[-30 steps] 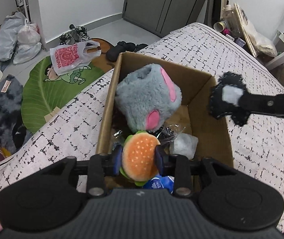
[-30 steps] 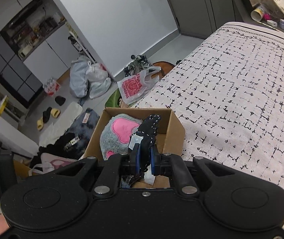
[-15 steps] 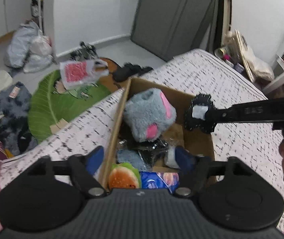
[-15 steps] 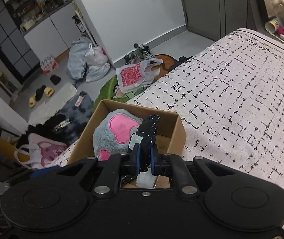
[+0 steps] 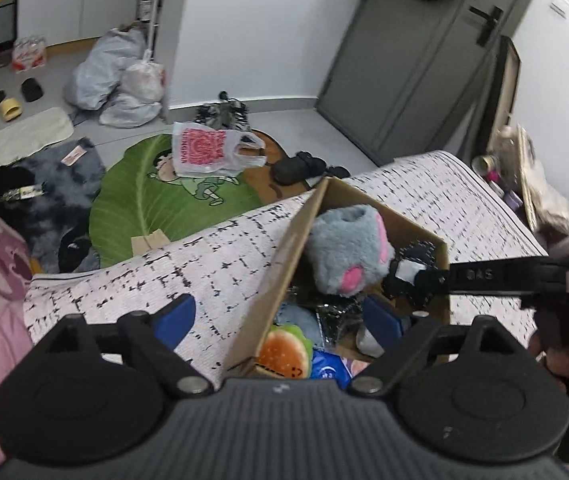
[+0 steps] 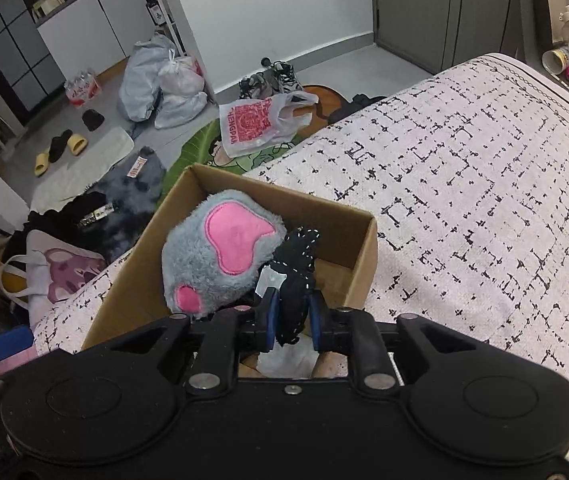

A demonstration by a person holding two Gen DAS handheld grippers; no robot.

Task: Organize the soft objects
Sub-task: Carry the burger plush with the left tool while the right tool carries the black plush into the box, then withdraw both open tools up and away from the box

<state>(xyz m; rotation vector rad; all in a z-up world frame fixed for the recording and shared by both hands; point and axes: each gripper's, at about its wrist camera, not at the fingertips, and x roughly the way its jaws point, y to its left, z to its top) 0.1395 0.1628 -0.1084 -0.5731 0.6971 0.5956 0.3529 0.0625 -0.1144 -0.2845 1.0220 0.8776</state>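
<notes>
An open cardboard box point(image 5: 300, 248) point(image 6: 364, 264) stands on the black-and-white patterned bed point(image 5: 204, 264). Inside lie a grey plush paw with pink pads point(image 5: 344, 252) point(image 6: 220, 256), a burger plush point(image 5: 284, 354) at the near end and a blue packet point(image 5: 330, 368). My left gripper point(image 5: 280, 316) hovers over the box's near left wall, jaws wide and still opening, nothing between them. My right gripper point(image 6: 292, 318) point(image 5: 416, 280) reaches into the box from the right. Its jaws are opening, and a black fabric piece with white stitching point(image 6: 298, 252) point(image 5: 424, 250) hangs loosely between them, beside the paw.
Past the bed's edge the floor holds a green leaf rug point(image 5: 144, 200), a pink-printed plastic bag point(image 5: 204, 152) point(image 6: 256, 124), stuffed bags point(image 6: 164, 80), slippers and dark clothes. A person's hand point(image 5: 564, 360) grips the right tool. The bed point(image 6: 484, 200) stretches off to the right.
The left jaws let go of the burger plush, which now lies in the box, and drew back and up. The right gripper moved over the box and its jaws parted around the black piece.
</notes>
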